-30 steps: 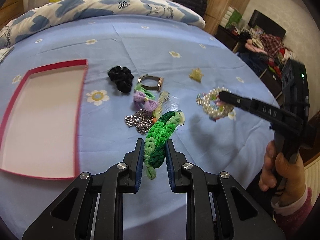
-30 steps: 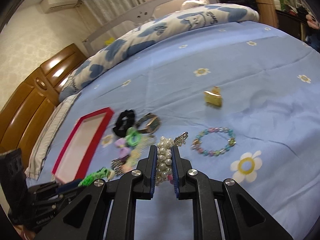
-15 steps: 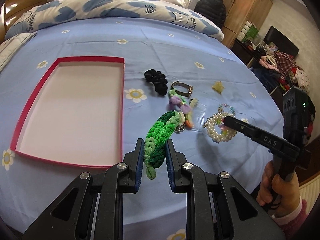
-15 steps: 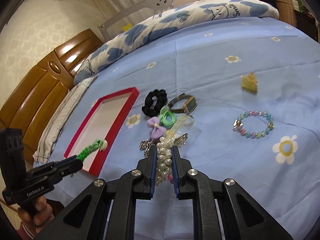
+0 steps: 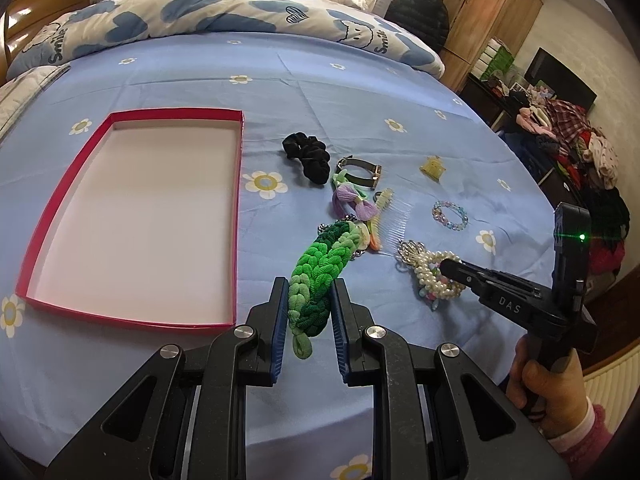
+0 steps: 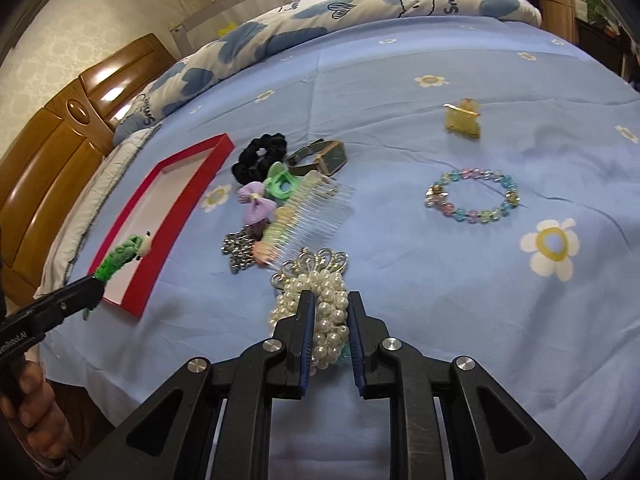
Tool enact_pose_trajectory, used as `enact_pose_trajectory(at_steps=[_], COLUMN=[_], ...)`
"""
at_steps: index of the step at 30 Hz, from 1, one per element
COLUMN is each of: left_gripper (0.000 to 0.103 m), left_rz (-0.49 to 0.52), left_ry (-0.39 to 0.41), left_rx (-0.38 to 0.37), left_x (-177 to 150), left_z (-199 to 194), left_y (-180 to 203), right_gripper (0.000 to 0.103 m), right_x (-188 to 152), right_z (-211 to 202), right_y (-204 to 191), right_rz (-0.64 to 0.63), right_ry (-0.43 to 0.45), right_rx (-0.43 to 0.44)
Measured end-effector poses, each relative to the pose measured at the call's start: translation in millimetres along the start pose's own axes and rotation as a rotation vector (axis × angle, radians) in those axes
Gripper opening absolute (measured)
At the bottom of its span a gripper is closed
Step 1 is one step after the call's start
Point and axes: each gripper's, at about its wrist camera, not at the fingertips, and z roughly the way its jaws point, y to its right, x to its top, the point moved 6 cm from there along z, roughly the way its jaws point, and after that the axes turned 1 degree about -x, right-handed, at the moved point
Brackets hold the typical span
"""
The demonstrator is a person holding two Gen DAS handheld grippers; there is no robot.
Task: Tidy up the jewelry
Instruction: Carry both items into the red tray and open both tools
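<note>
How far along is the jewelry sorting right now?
Nothing is stowed yet: the red-rimmed tray holds nothing. In hand: the left tool grips the green braided band, and the right tool grips the pearl bracelet. The black scrunchie, pastel bead bracelet and others remain on the bed.

Tray (image 5: 236, 216) left of jewelry pile (image 5: 352, 196)

Red tray (image 5: 238, 184): interior bare, open from above; low rim the only barrier. Bed sheet (image 5: 280, 80): bare strip between tray and clutter, wide open beyond toward the duvet (image 5: 224, 16). Obstacles, clustered right of the tray: black scrunchie (image 5: 307, 155), watch (image 5: 359, 168), purple bow (image 5: 354, 204), comb (image 5: 390, 216). Standing apart, with room around each: yellow clip (image 5: 432, 167), bead bracelet (image 5: 450, 215).
</note>
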Motion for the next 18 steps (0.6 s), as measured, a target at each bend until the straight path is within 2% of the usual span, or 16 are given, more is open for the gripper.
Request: enact_pose_trajectory(at_steps=[5, 7, 10, 18], left_gripper=[0.019, 0.019, 0.019, 0.019], left_rz=[-0.005, -0.007, -0.010, -0.037], left_ry=[0.002, 0.003, 0.004, 0.009], left_rx=[0.000, 0.000, 0.004, 0.014], left_x=[0, -1, -1, 0], left_z=[-1, -1, -2, -5], left_y=[-2, -3, -5, -14], right_gripper=[0.018, 0.015, 0.014, 0.013], right_x=[0, 0, 6, 32], right_z=[-2, -2, -10, -36], right_y=[1, -1, -4, -30], right_rz=[-0.008, -0.014, -0.020, -0.036], right_ry=[0.004, 0.009, 0.061, 0.145], right_rx=[-0.020, -0.024, -0.025, 0.092])
